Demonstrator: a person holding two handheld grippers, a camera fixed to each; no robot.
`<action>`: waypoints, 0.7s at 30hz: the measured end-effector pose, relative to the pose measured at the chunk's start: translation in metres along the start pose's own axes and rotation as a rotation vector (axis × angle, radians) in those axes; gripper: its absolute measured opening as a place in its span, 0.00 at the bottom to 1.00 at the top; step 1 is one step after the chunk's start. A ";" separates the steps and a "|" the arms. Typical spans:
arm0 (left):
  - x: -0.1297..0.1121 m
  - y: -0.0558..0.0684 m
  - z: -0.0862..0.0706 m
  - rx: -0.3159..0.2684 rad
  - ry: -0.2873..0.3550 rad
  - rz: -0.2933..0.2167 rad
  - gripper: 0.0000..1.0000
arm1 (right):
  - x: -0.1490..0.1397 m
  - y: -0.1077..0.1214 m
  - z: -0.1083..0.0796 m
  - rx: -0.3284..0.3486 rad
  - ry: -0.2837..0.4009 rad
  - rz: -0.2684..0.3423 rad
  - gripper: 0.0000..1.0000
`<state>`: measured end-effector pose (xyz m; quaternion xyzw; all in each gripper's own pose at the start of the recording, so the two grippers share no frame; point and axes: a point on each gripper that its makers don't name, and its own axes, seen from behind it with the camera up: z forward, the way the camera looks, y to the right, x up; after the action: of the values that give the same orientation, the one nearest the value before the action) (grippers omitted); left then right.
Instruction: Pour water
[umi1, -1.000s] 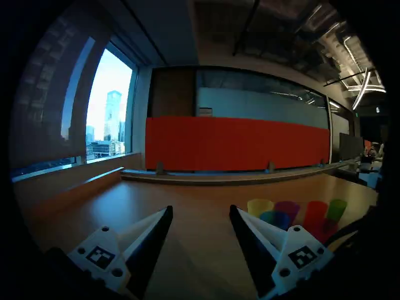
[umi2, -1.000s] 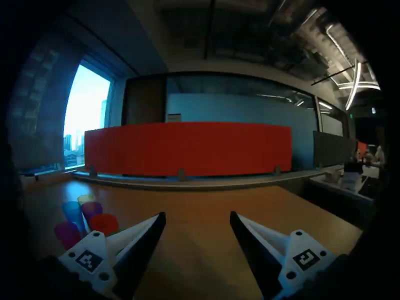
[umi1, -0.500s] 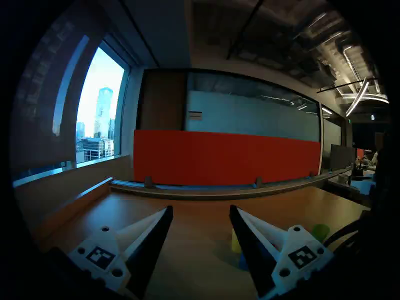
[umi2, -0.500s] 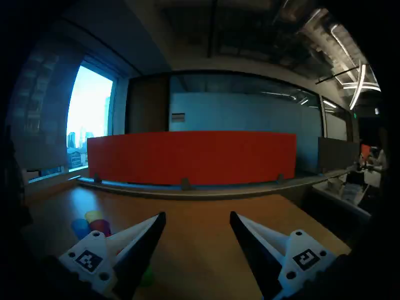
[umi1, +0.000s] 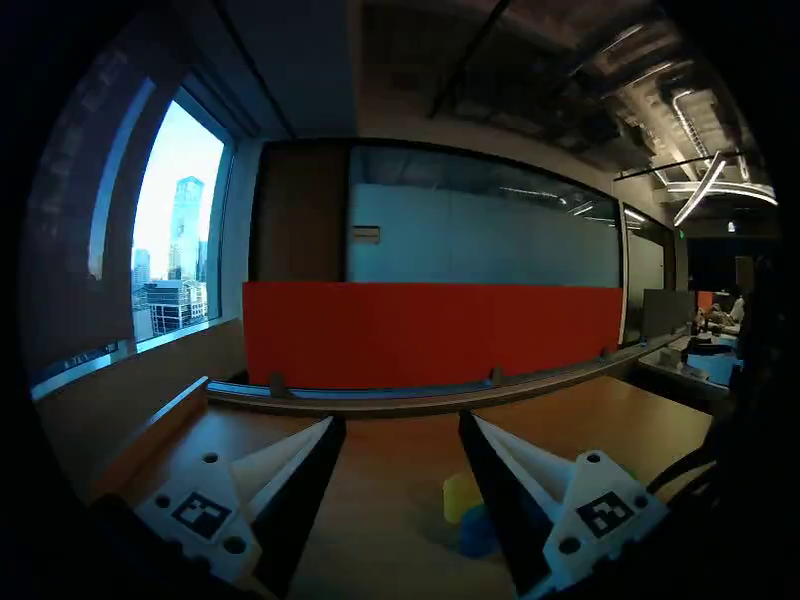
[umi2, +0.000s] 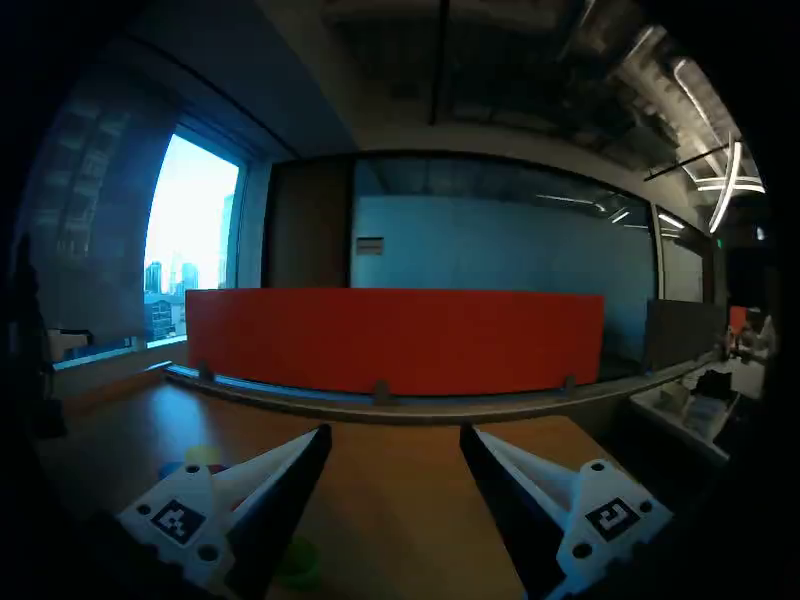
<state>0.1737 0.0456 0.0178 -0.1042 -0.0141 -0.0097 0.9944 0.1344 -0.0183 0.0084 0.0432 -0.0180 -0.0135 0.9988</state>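
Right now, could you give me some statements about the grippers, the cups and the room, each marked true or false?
1. The left gripper and the right gripper both have their fingers apart, with nothing between them. True.
2. The left gripper holds the yellow cup. False: the cup stands on the table, next to the blue cup.
3. A red partition runs along the far edge of the table. True.
4. The window is on the right in the left gripper view. False: it is on the left.
5. A green cup sits low in the right gripper view. True.
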 end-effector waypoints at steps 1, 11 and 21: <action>0.001 0.001 0.001 -0.005 -0.001 0.001 0.83 | 0.000 -0.001 0.000 0.003 -0.004 0.004 0.99; 0.005 0.014 0.004 -0.074 -0.011 0.007 0.83 | 0.001 -0.008 0.001 0.051 -0.021 0.032 0.99; 0.002 0.035 0.004 -0.188 -0.024 -0.008 0.83 | 0.009 -0.030 0.000 0.182 -0.016 0.014 0.99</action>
<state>0.1764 0.0809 0.0141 -0.1971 -0.0255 -0.0136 0.9800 0.1429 -0.0485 0.0063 0.1335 -0.0274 -0.0052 0.9907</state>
